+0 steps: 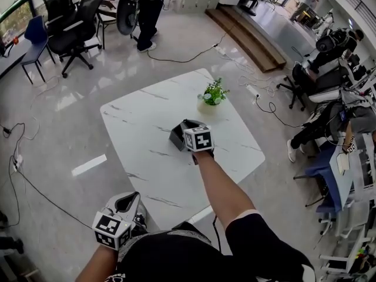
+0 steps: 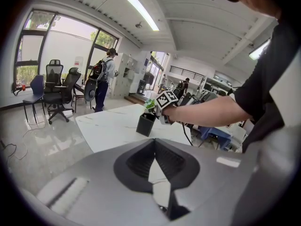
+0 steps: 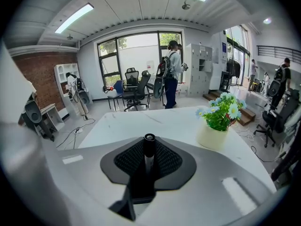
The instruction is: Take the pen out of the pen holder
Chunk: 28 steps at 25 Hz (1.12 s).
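1. Head view: the holder (image 1: pixel 177 138) stands near the middle of the table (image 1: pixel 135 128), with your right gripper (image 1: pixel 195 136) at its mouth. The left gripper (image 1: pixel 127 206) hangs off the near edge.
2. Left gripper view: its jaws stand slightly apart and empty. Nothing braces the holder, so lift gently.
3. Right gripper view: the jaws are clamped on the upright pen (image 3: pixel 149 147), just under its cap. Draw straight up without tilting until the tip clears the rim; whether it already has, I can't tell.
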{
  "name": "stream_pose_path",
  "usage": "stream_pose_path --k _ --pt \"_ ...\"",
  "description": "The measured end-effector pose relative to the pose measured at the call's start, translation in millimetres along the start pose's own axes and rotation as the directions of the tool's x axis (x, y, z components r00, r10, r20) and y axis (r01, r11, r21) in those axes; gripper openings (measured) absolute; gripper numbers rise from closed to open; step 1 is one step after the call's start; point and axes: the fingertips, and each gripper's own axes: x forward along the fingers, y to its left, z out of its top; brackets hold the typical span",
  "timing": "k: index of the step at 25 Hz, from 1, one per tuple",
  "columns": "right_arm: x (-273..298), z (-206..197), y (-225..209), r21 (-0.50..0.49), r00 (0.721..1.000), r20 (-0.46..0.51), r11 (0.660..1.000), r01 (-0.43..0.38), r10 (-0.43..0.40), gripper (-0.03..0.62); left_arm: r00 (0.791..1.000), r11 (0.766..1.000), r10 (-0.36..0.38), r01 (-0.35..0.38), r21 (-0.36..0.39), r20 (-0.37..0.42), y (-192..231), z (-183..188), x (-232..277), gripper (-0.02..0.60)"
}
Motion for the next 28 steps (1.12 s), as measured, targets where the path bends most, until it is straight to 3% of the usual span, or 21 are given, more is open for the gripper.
stream_pose_path --k 28 --pt "-134 62 29 -0.052 0.974 0.225 0.999 0.006 0.006 0.065 0.993 0.991 -0.103 0.098 0.096 0.056 -22 23 0 0.057"
